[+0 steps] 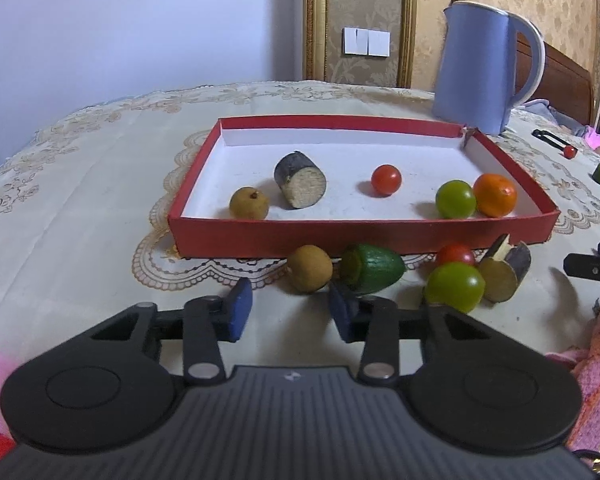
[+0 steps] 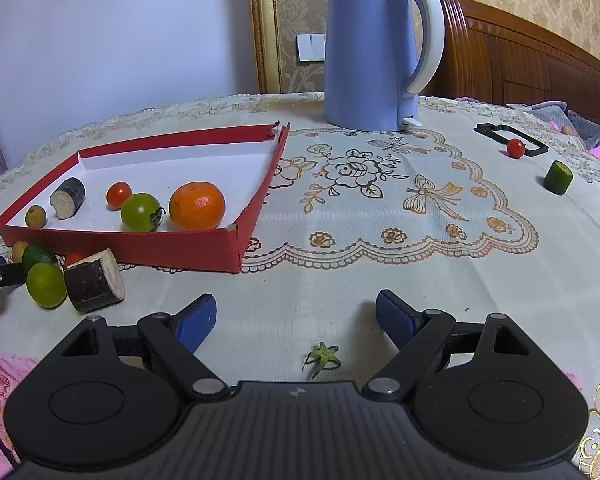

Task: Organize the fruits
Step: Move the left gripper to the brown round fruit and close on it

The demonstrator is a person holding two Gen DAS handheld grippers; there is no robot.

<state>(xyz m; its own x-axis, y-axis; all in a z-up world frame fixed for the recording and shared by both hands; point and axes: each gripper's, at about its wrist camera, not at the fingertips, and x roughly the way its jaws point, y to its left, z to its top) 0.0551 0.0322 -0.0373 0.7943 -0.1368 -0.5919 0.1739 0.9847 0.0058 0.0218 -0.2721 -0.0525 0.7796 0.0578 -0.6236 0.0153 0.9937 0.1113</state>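
A red tray (image 1: 364,236) (image 2: 180,246) holds a longan (image 1: 249,203), a dark cane piece (image 1: 300,179), a red tomato (image 1: 386,179), a green tomato (image 1: 455,199) and an orange (image 1: 494,195) (image 2: 196,205). On the cloth in front lie a longan (image 1: 309,268), a cucumber end (image 1: 372,269), a red tomato (image 1: 455,254), a green tomato (image 1: 454,287) (image 2: 46,284) and a cane piece (image 1: 504,272) (image 2: 94,280). My left gripper (image 1: 290,310) is open and empty, just short of the front longan. My right gripper (image 2: 296,320) is open and empty over bare cloth.
A blue kettle (image 2: 376,48) stands behind the tray. Far right lie a red tomato (image 2: 515,147) by a black frame (image 2: 510,138) and a cucumber piece (image 2: 558,177). A green calyx (image 2: 322,356) lies between my right fingers. Pink cloth borders the near edge.
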